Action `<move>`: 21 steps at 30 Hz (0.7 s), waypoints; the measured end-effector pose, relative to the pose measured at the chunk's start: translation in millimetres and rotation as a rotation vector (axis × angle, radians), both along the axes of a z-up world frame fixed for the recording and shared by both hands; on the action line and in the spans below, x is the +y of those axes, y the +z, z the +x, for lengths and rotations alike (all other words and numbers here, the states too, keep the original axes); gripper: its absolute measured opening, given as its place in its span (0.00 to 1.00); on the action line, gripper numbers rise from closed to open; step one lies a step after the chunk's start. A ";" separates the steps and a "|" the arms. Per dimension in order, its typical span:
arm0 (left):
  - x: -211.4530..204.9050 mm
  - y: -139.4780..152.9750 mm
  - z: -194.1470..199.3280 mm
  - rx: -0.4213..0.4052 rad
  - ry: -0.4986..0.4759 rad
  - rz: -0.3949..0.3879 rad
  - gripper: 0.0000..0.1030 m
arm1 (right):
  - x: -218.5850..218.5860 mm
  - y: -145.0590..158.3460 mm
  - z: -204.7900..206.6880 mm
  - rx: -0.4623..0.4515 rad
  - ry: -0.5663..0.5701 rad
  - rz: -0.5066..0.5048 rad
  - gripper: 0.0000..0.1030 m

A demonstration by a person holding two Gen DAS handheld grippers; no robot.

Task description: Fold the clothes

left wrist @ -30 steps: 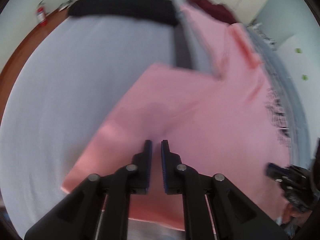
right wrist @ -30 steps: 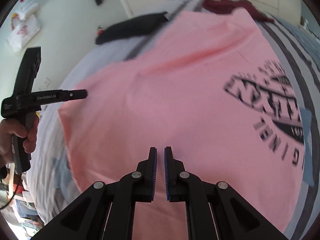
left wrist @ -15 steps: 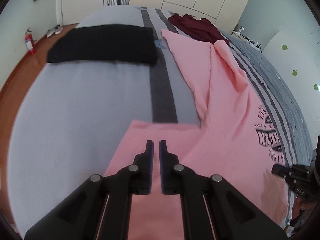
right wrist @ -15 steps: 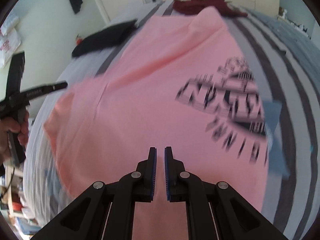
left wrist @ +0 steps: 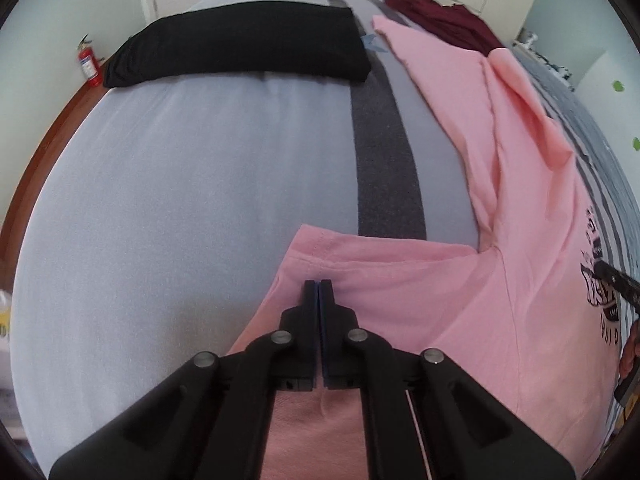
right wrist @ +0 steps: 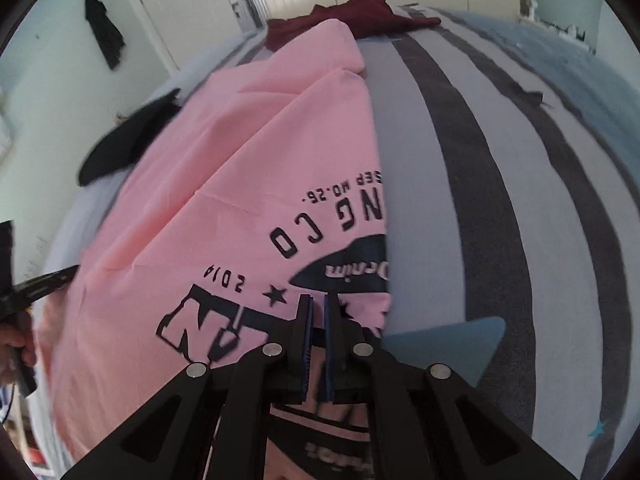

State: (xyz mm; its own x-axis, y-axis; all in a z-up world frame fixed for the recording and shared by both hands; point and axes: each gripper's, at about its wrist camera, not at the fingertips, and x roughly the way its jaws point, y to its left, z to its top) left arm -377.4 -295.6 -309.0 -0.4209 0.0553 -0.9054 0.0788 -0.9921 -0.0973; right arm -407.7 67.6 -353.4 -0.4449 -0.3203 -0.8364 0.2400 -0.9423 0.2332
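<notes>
- My left gripper [left wrist: 319, 285]: tongs clamped on the pink T-shirt [left wrist: 520, 280]; near hem
- My right gripper [right wrist: 316, 300]: tongs pinching its printed side; striped bed [right wrist: 480, 200] to the right

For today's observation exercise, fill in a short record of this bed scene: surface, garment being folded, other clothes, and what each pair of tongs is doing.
surface: grey bedspread with dark stripes
garment: pink cotton T-shirt with black printed lettering, spread flat, one sleeve towards the left tongs
left tongs: shut, tips on the sleeve near its hem
right tongs: over the printed chest area; narrow gap visible between the blue pads, grip on cloth unclear
other clothes: folded black garment at the far side; crumpled maroon garment beyond the T-shirt
</notes>
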 end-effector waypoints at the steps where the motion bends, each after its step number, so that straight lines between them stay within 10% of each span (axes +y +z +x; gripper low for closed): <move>1: 0.7 0.4 -0.2 -0.011 0.014 -0.006 0.02 | 3.0 0.8 0.6 -0.003 0.022 0.005 0.01; 10: 7.7 16.7 -4.5 -0.050 0.107 -0.091 0.02 | 26.9 23.6 -27.5 -0.018 0.106 0.082 0.09; 14: 25.7 55.5 -16.4 0.100 0.088 -0.103 0.02 | 15.8 36.0 -67.5 0.025 0.128 0.061 0.09; 21: 94.1 70.5 -125.0 0.189 -0.083 0.114 0.15 | -12.9 29.2 -151.6 0.048 0.090 0.040 0.11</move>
